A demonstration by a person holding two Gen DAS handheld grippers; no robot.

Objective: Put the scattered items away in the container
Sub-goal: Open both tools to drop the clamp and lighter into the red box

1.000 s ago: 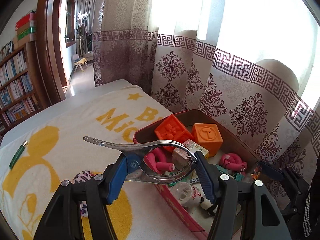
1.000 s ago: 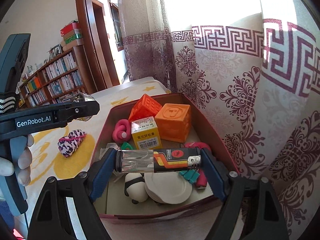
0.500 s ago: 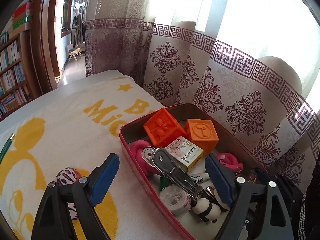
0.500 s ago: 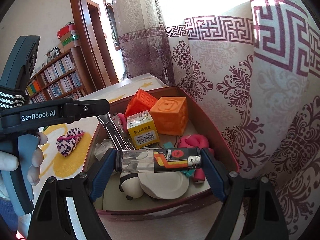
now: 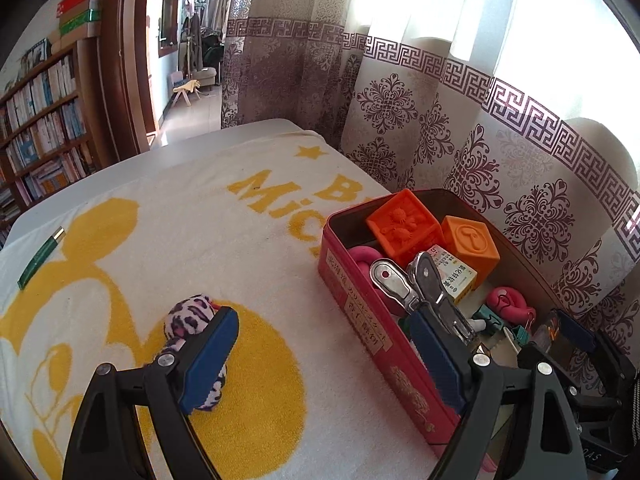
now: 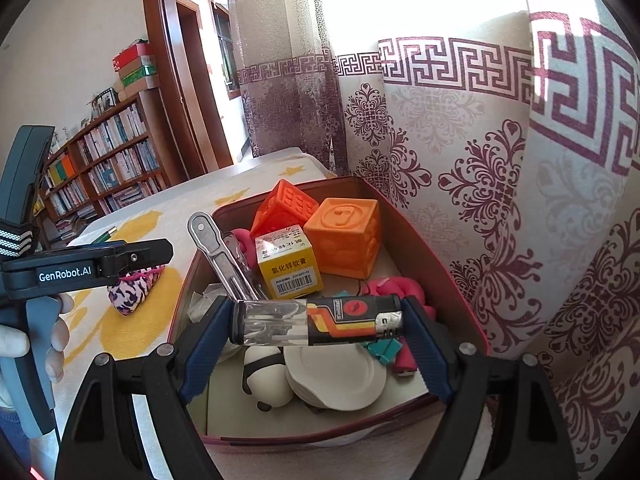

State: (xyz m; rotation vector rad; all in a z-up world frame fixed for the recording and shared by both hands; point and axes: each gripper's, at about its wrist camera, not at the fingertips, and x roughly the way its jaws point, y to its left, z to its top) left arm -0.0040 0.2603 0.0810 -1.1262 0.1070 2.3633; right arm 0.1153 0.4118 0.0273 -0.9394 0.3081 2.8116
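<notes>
The red tin box (image 5: 360, 300) stands on the blanket by the curtain, holding orange cubes (image 5: 404, 228), a yellow carton, pink rings and a metal clip (image 5: 420, 288) leaning on its left wall. My left gripper (image 5: 320, 356) is open and empty, straddling the box's near wall; its left finger (image 5: 208, 356) covers part of a pink leopard-print fabric piece (image 5: 188, 320). Over the box's front, my right gripper (image 6: 316, 332) is shut end to end on a lighter (image 6: 316, 322) with a clear body and an orange and black label. A green pen (image 5: 40, 256) lies far left.
A cream and yellow blanket (image 5: 200, 248) covers the table. Patterned curtains (image 5: 460, 152) hang close behind the box. Bookshelves (image 5: 36, 132) and a doorway stand beyond the table's far edge. A gloved hand (image 6: 16, 344) holds the left gripper's handle.
The left gripper let go of the metal clip, which now lies in the box, opened wide, then shifted left and lower over the blanket. The right gripper kept holding the lighter still.
</notes>
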